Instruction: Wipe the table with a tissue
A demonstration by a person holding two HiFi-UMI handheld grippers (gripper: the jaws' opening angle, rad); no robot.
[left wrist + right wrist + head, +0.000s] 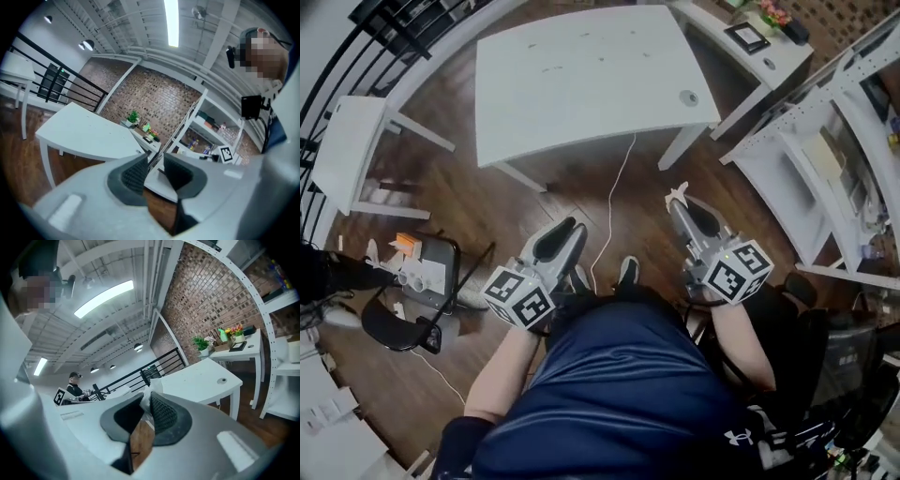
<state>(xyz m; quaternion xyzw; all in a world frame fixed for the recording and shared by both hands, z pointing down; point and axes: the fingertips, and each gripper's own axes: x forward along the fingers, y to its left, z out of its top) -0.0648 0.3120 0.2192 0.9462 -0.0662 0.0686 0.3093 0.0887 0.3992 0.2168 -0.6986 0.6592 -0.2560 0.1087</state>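
White tissue (146, 397) barely pinched in the right gripper (677, 208), left gripper (571, 227) gaping empty, so it might slip out dragging across the table (581, 94) up top.

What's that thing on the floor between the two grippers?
In the head view, a thin white cable lies on the wooden floor between the left gripper and the right gripper.
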